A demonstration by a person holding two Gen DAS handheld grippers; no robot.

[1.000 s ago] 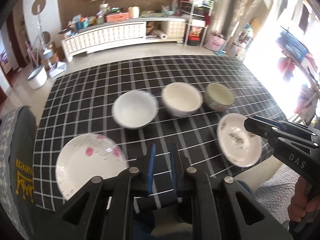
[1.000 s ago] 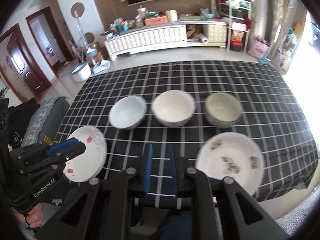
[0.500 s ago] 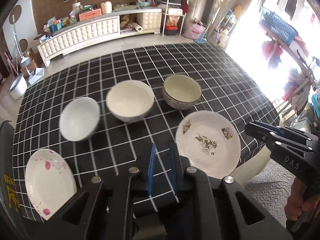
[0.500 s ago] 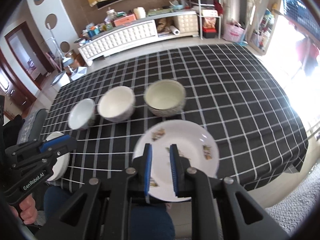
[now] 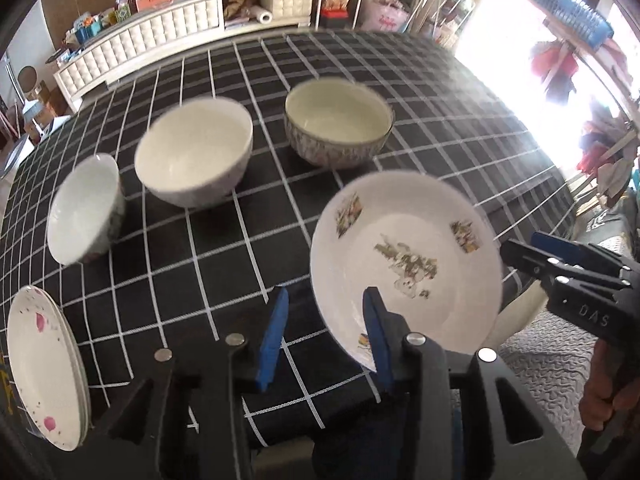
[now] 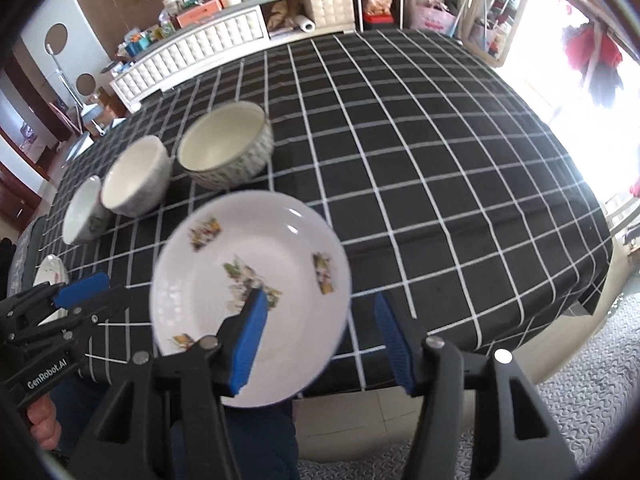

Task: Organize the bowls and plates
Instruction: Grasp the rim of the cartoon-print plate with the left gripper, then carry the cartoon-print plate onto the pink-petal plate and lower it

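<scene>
A white plate with flower prints (image 5: 404,256) (image 6: 256,292) lies at the table's near edge. My right gripper (image 6: 322,340) is open, its left finger over the plate and its right finger beyond the rim. My left gripper (image 5: 326,336) is open, just left of that plate's near rim. Three bowls stand in a row behind: a small white one (image 5: 82,208), a white one (image 5: 194,156) and a patterned one (image 5: 338,122) (image 6: 226,146). A pink-flowered plate (image 5: 44,368) lies at the near left corner.
The table has a black checked cloth (image 6: 420,152). Its near edge drops to a grey mat (image 6: 580,420). A white cabinet with clutter (image 5: 160,36) stands beyond the far side. Racks and laundry (image 5: 560,64) stand on the right.
Both grippers have opened from shut and swung right and closer to the flower-print plate. The right gripper now straddles that plate's right side.
</scene>
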